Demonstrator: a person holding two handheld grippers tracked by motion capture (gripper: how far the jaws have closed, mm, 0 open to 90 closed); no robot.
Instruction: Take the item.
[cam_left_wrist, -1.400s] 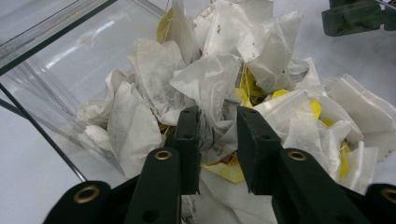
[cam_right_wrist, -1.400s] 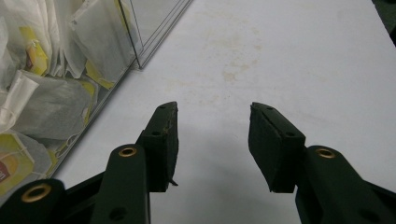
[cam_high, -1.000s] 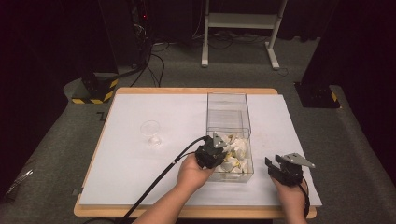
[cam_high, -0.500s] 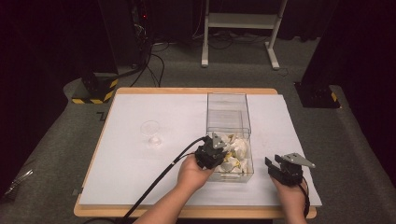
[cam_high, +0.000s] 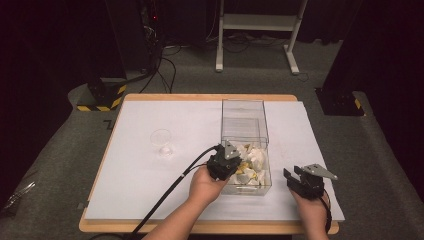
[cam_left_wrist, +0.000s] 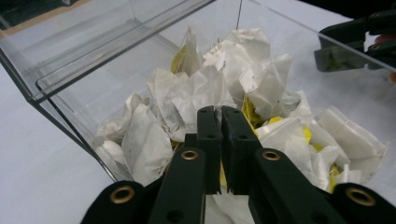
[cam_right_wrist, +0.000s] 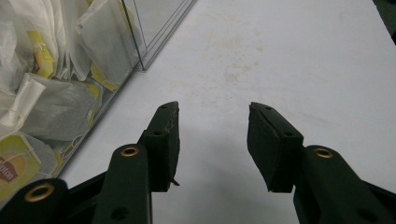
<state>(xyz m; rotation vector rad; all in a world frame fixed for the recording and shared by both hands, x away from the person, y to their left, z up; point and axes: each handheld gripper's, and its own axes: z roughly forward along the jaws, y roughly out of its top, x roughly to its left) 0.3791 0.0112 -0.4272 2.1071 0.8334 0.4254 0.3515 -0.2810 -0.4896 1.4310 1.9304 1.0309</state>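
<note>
My right gripper (cam_high: 300, 181) rests on the white table cover (cam_high: 150, 175) near the front edge, jaws apart with bare cover between them, just right of the clear box (cam_high: 244, 125). My left gripper (cam_left_wrist: 217, 116) reaches into the near end of that box, over the heap of tea bags (cam_left_wrist: 187, 98); its jaws have just been closing and now stand together, with no bag visibly pinched between them. Farther left on the cover stands a small clear cup (cam_high: 162, 140), well apart.

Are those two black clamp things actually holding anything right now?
The left hand-held gripper is shut among the tea bags, a hold can't be told; the right holds nothing.
</note>
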